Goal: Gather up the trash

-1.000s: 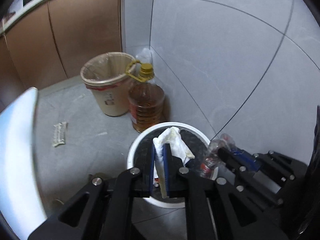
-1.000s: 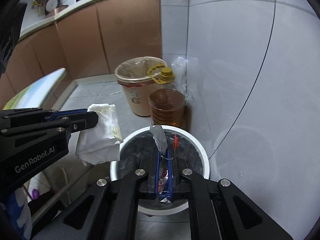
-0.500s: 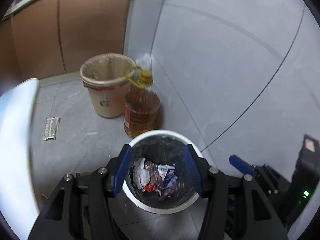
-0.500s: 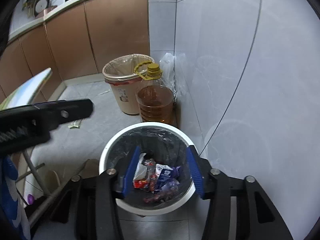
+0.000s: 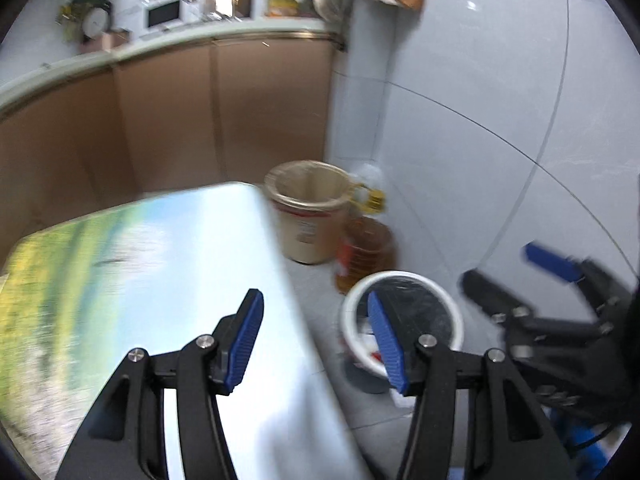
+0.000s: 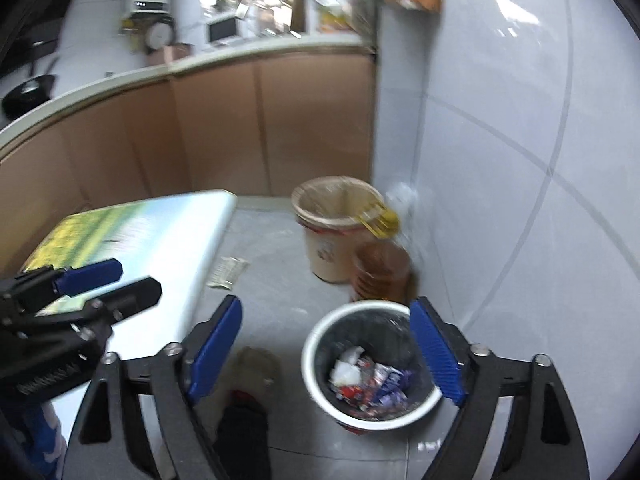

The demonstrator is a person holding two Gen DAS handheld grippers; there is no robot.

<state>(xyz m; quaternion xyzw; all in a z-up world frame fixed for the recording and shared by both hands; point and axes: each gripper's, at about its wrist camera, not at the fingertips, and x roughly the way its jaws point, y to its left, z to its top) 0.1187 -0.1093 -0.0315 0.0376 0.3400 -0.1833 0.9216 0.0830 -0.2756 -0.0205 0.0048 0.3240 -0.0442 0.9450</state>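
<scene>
Both grippers empty, the trash down in the bin

Our right gripper (image 6: pixel 326 354) has just been spreading its jaws wide with nothing between them; our left gripper (image 5: pixel 316 340) stands half open, also empty, over the table (image 5: pixel 132 264). We judge both are freed for the next pickup. Below sits the white bin (image 6: pixel 316 344) with the wrappers and tissue (image 6: pixel 368 380) inside. Further off, a wrapper (image 6: pixel 228 272) lies on the grey tiled floor; beyond stand a beige bucket (image 6: pixel 332 236), an oil jug (image 6: pixel 382 276) and brown kitchen cabinets (image 6: pixel 240 132).

White-rimmed bin (image 6: pixel 320 364), blue-padded gripper (image 6: pixel 326 344)
</scene>
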